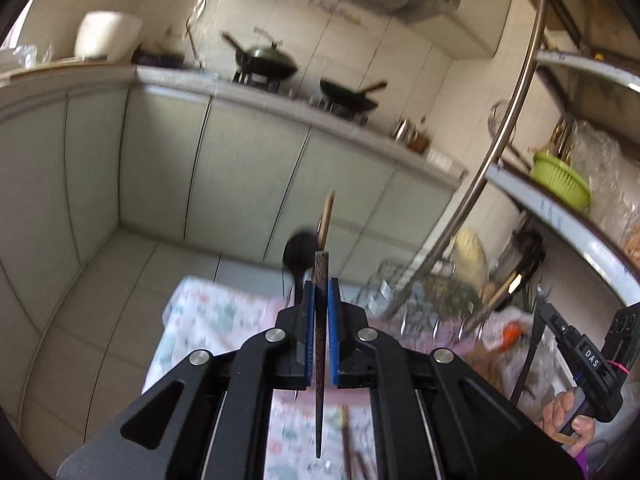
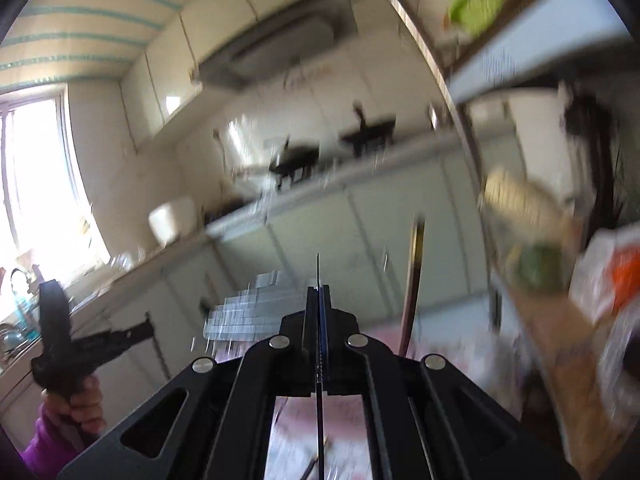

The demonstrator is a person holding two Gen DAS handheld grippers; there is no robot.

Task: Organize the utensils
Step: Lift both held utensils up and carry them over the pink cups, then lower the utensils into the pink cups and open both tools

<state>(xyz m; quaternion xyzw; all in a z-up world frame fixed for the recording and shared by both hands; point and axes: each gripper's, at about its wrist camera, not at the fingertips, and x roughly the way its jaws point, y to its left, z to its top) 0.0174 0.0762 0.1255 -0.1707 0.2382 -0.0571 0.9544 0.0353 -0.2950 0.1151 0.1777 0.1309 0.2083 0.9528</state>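
- at lower centre of the left wrist view: left claw (image 1: pixel 320 300) clamped on a dark chopstick (image 1: pixel 320 344), lifted above the patterned desk (image 1: pixel 208 320).
- right claw (image 2: pixel 319 300): pinching a thin dark utensil (image 2: pixel 318 400), kind unclear.
- step judged: carrying; next, find a holder.

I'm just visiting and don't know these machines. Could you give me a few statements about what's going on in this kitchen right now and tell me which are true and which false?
1. The left gripper is shut on a dark wooden chopstick. True.
2. The right gripper has its fingers spread wide apart. False: they are closed on something thin and dark, too blurred to name.
3. Two dark pans sit on the stove by the far wall. True.
4. The green basket stands on the floor. False: it sits on a shelf of the metal rack.
5. A patterned cloth lies below the left gripper. True.
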